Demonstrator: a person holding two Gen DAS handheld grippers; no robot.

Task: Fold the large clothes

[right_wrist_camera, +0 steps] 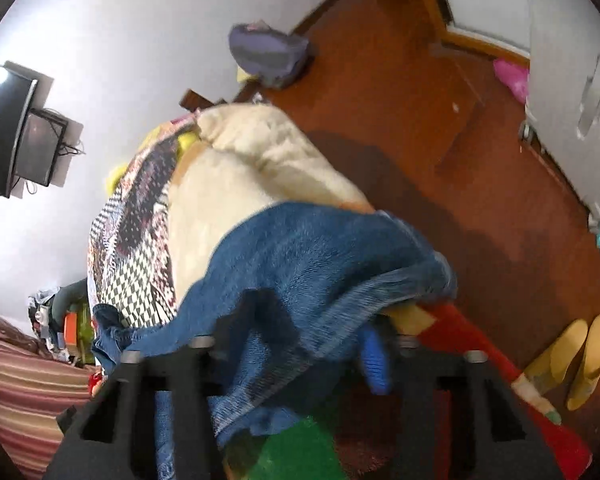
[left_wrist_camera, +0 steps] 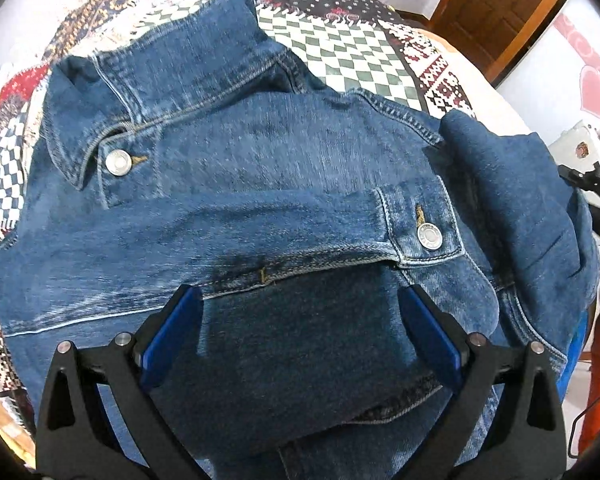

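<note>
On the patterned quilt [left_wrist_camera: 340, 48] lies the denim jacket [left_wrist_camera: 260, 152], its button lettering too small to read, the left gripper [left_wrist_camera: 300, 320] wide above a folded sleeve, while the right gripper [right_wrist_camera: 300, 344] pinches the jacket's edge.

A: What am I looking at for the garment?

B: I'm seeing a dark blue denim jacket [left_wrist_camera: 284, 168] lying front-up on the patchwork quilt [left_wrist_camera: 340, 52], collar [left_wrist_camera: 100, 120] pointing toward the far side. One sleeve is lying folded across the chest, its buttoned cuff [left_wrist_camera: 420, 224] resting near the middle.

A: And the right side?

B: It's hanging over the bed edge in a bunched fold [right_wrist_camera: 320, 260], looking blurred in the right wrist view.
</note>
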